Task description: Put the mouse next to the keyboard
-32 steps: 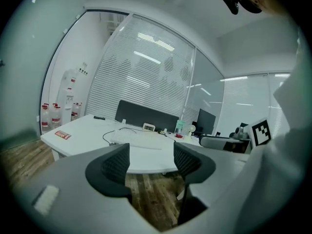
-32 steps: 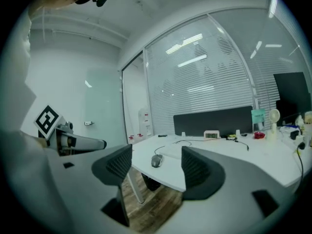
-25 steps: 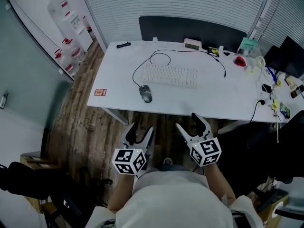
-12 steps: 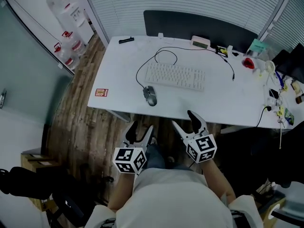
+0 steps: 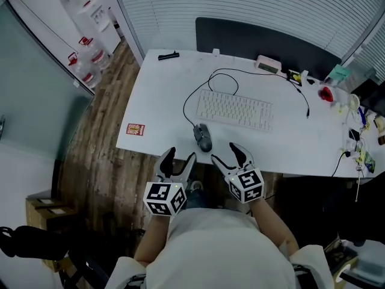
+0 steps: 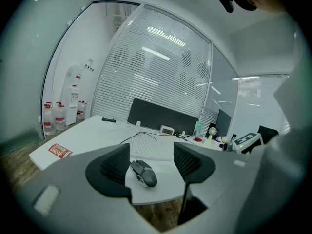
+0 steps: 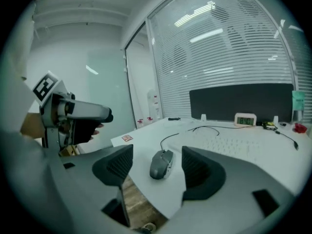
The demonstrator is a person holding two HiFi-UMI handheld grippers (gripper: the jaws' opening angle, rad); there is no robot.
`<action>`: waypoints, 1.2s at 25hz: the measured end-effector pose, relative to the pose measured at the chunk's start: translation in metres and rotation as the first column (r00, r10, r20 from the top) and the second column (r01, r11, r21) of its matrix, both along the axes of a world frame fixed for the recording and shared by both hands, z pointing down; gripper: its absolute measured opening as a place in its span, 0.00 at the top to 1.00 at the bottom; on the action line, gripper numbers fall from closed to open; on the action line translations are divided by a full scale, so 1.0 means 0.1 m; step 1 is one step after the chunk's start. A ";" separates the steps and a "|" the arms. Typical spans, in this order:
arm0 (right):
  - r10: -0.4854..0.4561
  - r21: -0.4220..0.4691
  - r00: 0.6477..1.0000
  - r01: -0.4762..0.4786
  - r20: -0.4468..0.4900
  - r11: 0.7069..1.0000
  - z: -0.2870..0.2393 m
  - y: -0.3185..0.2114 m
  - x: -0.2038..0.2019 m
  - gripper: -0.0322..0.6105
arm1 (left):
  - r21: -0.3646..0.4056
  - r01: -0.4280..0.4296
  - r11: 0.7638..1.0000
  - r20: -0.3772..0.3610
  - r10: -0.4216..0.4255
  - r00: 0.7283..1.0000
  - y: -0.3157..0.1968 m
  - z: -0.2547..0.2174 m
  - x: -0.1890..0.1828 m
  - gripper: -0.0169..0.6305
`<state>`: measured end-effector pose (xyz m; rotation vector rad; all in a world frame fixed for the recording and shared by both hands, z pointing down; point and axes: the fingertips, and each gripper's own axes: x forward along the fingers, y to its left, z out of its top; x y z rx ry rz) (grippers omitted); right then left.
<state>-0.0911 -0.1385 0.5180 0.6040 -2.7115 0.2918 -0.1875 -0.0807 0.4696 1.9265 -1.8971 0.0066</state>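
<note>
**Both jaws spread wide, mouse lies free on the desk**

Jaws of the left gripper (image 5: pixel 179 158) stand apart with nothing between the pads; in the left gripper view the mouse (image 6: pixel 143 172) shows through the gap, lying farther off on the desk. The right gripper (image 5: pixel 225 155) is likewise released, its jaws wide and empty, and its own view also frames the mouse beyond them. In the head view both grippers hover at lower centre of the frame, just off the near edge of the white desk (image 5: pixel 162 101), the left one over the wooden floor (image 5: pixel 108 167).

The grey mouse sits close to that near edge, just above and between the two grippers, untouched by either. It lies near the lower left corner of the white keyboard (image 5: pixel 234 109) but apart from it. A black cable (image 5: pixel 187 98) loops from the mouse round the keyboard's left end. A small red card (image 5: pixel 135 129) lies at the desk's left edge.
</note>
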 end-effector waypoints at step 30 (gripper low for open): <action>-0.004 -0.095 0.928 -0.034 -0.373 0.995 1.30 -0.37 -0.89 0.49 | -0.062 -0.040 0.997 -0.043 0.037 0.998 -0.30 0.31 -0.90 0.56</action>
